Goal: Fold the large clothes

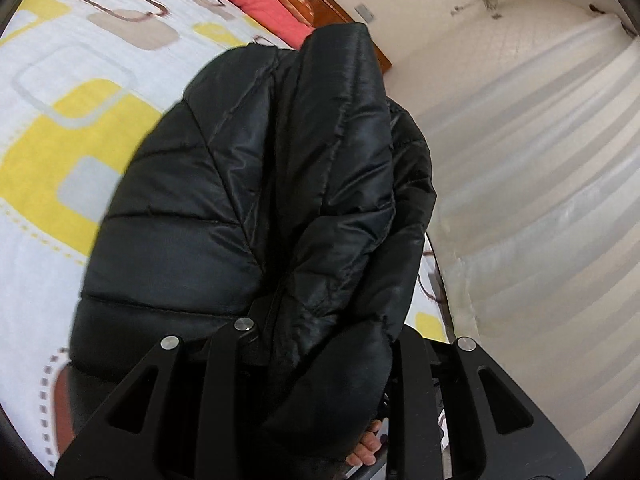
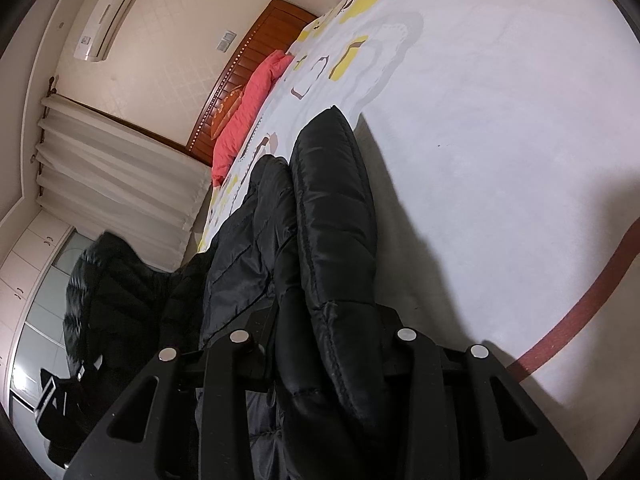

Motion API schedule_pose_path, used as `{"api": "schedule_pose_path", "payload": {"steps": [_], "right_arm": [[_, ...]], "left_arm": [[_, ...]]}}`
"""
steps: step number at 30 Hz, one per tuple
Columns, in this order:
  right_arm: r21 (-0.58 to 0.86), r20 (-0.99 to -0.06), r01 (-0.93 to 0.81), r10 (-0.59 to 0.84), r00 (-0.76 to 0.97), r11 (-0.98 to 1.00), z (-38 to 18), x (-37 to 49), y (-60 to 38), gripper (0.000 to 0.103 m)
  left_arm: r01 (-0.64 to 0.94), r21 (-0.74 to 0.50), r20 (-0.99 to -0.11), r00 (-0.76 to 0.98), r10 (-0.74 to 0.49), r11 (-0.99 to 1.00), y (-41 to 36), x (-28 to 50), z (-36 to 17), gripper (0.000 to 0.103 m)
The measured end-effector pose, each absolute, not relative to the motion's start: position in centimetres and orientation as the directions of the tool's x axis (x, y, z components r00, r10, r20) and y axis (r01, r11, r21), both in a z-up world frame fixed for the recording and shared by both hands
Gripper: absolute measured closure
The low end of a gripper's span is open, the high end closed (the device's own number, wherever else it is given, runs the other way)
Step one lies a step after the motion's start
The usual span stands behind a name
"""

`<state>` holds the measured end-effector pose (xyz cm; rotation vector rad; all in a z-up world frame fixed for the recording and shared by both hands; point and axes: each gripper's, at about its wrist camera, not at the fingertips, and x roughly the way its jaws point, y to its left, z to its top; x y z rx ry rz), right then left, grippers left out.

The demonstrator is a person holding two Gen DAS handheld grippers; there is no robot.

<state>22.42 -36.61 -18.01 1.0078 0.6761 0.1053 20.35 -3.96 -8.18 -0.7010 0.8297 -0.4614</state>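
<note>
Both grippers [image 1: 320, 344] [image 2: 324, 344] apparently clamping jacket [image 1: 248, 184]

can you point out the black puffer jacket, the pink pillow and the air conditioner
black puffer jacket [image 1: 224, 184]: left wrist view, on a quilted panel of the bunched body
pink pillow [image 2: 248, 112]: right wrist view, on its middle, against the wooden headboard
air conditioner [image 2: 110, 16]: right wrist view, on its white front, high on the wall
</note>
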Motion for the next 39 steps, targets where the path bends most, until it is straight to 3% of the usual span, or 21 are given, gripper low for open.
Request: {"api": "schedule_pose_path", "payload": {"steps": [22, 39], "right_arm": [[0.828, -0.450, 0.207, 0.397, 0.800, 0.521, -18.5, 22.1, -37.5, 0.071], [0.838, -0.436, 0.200, 0.403, 0.805, 0.507, -18.9, 21.8, -37.5, 0.072]], "left_arm": [[0.218, -0.563, -0.632, 0.507, -0.586, 0.797, -15.9, 24.2, -12.5, 0.079], [0.310, -0.424, -0.655, 0.544, -0.524, 0.851, -19.2, 23.8, -12.2, 0.079]]}}
